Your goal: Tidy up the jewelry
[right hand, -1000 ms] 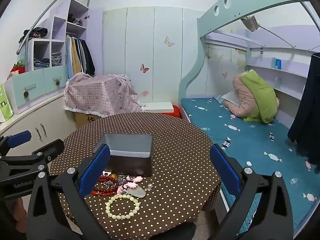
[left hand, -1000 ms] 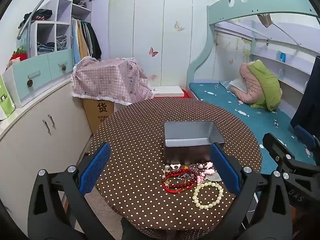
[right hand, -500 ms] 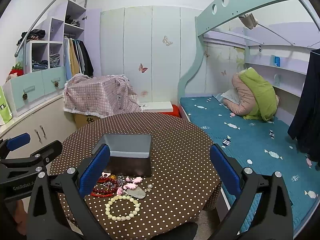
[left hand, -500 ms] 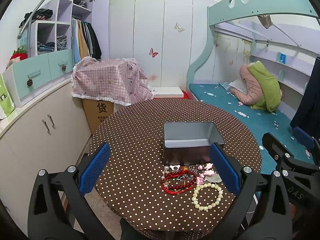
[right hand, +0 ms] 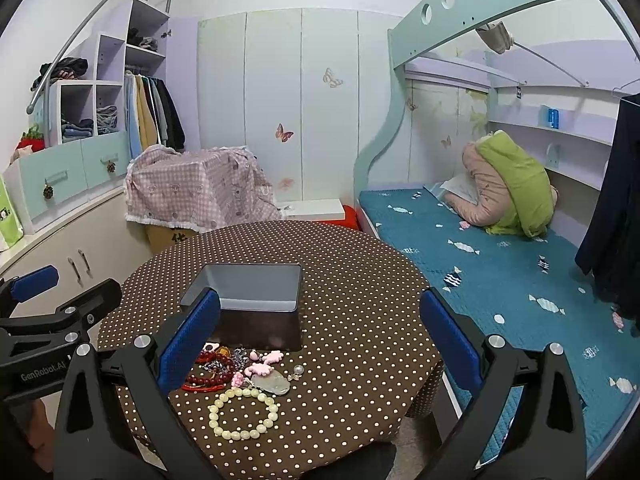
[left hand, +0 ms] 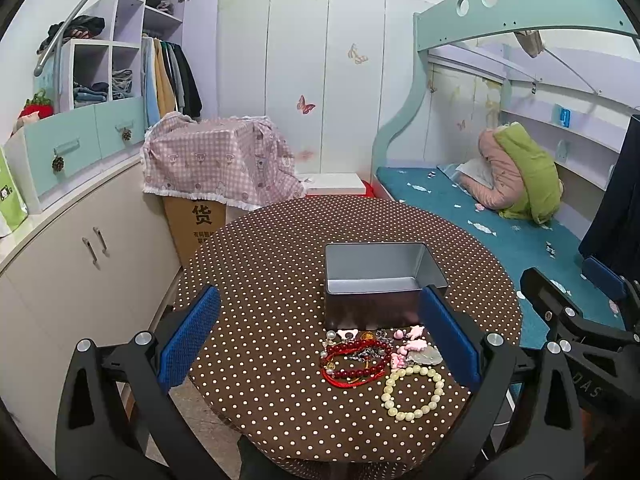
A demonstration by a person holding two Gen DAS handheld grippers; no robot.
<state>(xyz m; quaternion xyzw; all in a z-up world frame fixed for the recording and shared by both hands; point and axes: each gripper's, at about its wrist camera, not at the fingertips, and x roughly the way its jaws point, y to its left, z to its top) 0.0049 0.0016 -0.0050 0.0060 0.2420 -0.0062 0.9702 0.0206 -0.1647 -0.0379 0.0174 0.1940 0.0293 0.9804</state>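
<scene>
An open, empty metal tin (left hand: 380, 280) stands on a round table with a brown polka-dot cloth (left hand: 272, 264). In front of it lies a pile of jewelry: a red bead bracelet (left hand: 356, 364), pink charms (left hand: 412, 346), and a cream bead bracelet (left hand: 413, 393). My left gripper (left hand: 320, 336) is open and empty, above the table's near edge. My right gripper (right hand: 320, 336) is open and empty, to the right of the pile. The tin (right hand: 248, 288), cream bracelet (right hand: 243, 412), red beads (right hand: 210, 372) and a pale jade pendant (right hand: 272, 383) show in the right wrist view.
A bed with a teal cover (right hand: 500, 280) lies right of the table. White cabinets (left hand: 72, 256) run along the left. A box under pink checked cloth (left hand: 216, 164) stands behind the table. A dark garment (right hand: 616, 208) hangs at far right.
Both grippers have drifted slightly; the view has shifted a little, with the jewelry pile and tin barely displaced in frame. Nothing was grasped or moved.
</scene>
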